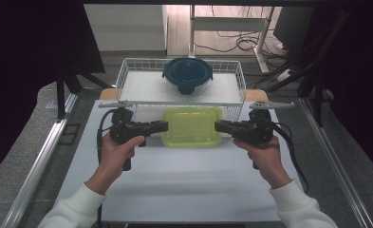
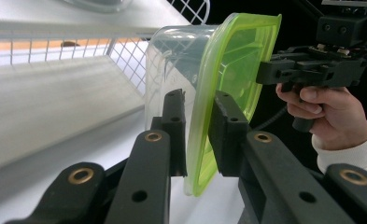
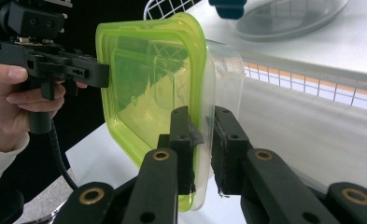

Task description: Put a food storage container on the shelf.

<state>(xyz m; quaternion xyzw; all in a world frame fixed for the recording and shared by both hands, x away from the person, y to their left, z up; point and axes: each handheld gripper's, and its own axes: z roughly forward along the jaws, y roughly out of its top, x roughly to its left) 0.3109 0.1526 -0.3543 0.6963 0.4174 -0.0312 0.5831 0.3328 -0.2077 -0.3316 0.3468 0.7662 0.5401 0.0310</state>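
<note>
Gripping green-lidded container, both grippers, bowl in basket

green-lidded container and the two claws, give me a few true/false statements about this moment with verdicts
1. The left claw grips one edge of the green-lidded container. True.
2. The right claw hangs free, away from the container. False: its jaws pinch the opposite edge, at the lid's rim.
3. A round container with a dark blue lid sits in the white wire basket. True.
4. The green-lidded container is inside the basket. False: it is in front of the basket, between the two claws.
5. The green lid has been taken off. False: it is on the clear container body.
</note>
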